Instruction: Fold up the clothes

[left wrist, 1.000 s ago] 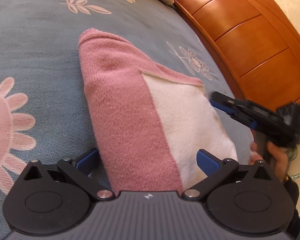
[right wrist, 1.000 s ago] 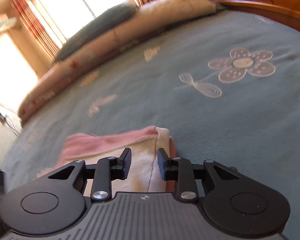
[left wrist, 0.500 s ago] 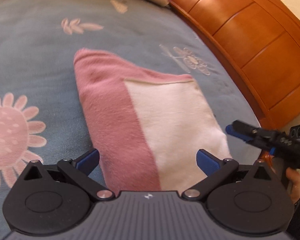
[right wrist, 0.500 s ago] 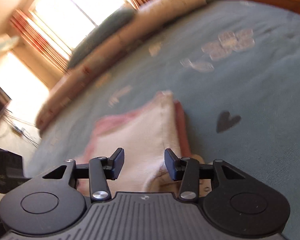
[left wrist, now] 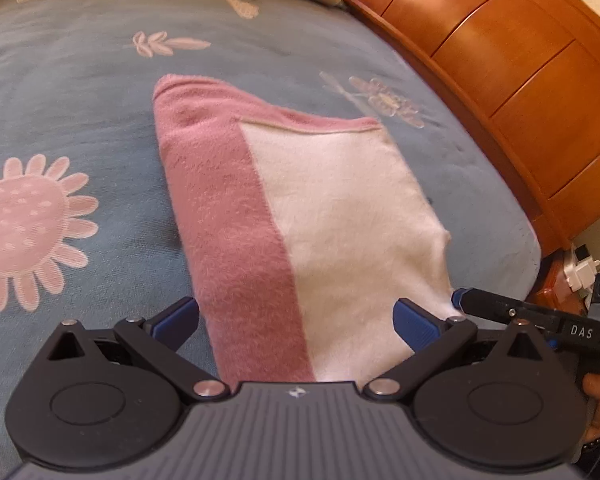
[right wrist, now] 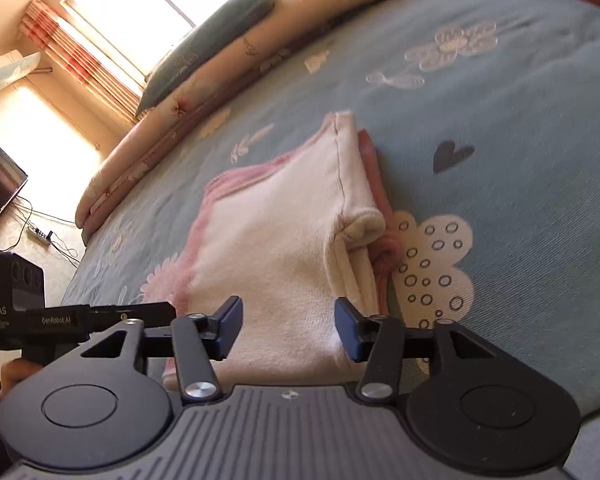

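Nearest us, our left tool stands wide open above the near end of the folded sweater, its blue pads clear of the cloth. Our right tool is opening, empty, with the sweater's cream panel just beyond its fingers. The sweater lies flat on the bed, pink and cream, folded into a neat block. Farther off we see a wooden headboard, pillows and a bright window.

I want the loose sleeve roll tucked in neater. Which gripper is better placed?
Probably the right gripper: its opening, empty jaws face the garment edge with the pink roll; the left gripper sits across the fold.
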